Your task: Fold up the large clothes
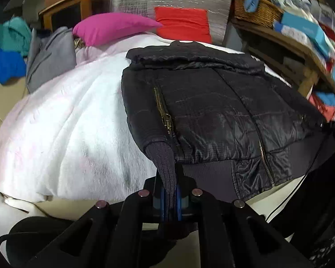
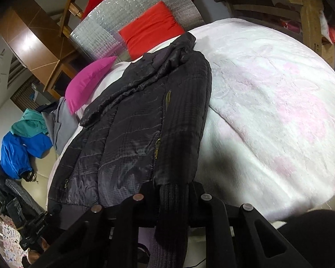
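Black jacket (image 1: 212, 102) flat on white blanket (image 1: 67, 122).
Left gripper (image 1: 170, 197) clamps one ribbed cuff (image 1: 165, 165) at 6 o'clock; right gripper (image 2: 173, 192) clamps the other cuff (image 2: 173, 203).

Bare blanket (image 2: 268, 102) flanks jacket (image 1: 212, 102); pillows (image 1: 114, 28) apparently behind.

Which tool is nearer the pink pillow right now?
Left, though neither is close. The left tool grips a knit cuff on the pink pillow's side of the black jacket; the right tool grips the cuff at the jacket's far side.
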Demonstrator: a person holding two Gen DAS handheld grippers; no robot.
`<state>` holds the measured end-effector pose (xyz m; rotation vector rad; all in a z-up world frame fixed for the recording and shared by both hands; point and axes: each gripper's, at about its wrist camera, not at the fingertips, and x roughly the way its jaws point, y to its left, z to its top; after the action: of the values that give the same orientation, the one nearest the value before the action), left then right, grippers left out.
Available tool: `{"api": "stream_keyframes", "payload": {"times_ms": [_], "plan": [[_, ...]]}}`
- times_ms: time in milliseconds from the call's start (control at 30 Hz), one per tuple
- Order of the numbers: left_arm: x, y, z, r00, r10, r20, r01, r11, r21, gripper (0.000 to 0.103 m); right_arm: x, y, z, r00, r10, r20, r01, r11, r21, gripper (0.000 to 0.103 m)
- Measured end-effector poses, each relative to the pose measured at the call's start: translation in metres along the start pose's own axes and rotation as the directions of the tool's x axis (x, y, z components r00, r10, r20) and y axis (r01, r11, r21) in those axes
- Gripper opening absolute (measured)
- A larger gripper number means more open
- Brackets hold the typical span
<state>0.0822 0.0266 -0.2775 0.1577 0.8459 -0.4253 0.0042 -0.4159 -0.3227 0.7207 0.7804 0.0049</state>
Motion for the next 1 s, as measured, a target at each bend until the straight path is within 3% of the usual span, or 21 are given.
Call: {"api": "stream_keyframes", "payload": {"times_ms": [200,667,833,867,900,967,1000], "plan": [[0.015,-0.004,0.007,0.998,0.052,-0.022,-0.051,0.998,0.043,0.008,0.006,-0.006,0.004,0.999,-0.017,-0.051,0.018,1.000,0.001,0.019],[0.023,-0.011,-0.009,0.989,0.113,-0.096,-0.107,0.992,0.065,0.013,0.038,-0.031,-0.002,0.975,-0.013,-0.224,0.046,0.989,0.143,0.035],[0.036,0.003,-0.007,0.979,0.065,-0.194,-0.067,0.998,-0.006,0.053,0.037,-0.037,-0.001,0.970,0.020,-0.242,0.028,0.981,0.193,0.041],[0.037,0.007,-0.006,0.979,0.050,-0.198,-0.056,0.998,-0.023,0.057,0.036,-0.040,-0.001,0.968,0.031,-0.251,0.024,0.977,0.213,0.056],[0.037,0.011,-0.005,0.979,0.035,-0.201,-0.045,0.998,-0.042,0.062,0.036,-0.041,-0.001,0.966,0.043,-0.256,0.016,0.974,0.226,0.064],[0.039,0.020,-0.003,0.977,0.009,-0.211,-0.028,0.996,-0.085,0.063,0.033,-0.039,-0.001,0.966,0.058,-0.250,-0.001,0.975,0.222,0.068],[0.041,0.024,-0.002,0.975,-0.008,-0.221,-0.016,0.994,-0.106,0.063,0.032,-0.037,-0.001,0.970,0.028,-0.242,0.022,0.979,0.202,0.068]]}}
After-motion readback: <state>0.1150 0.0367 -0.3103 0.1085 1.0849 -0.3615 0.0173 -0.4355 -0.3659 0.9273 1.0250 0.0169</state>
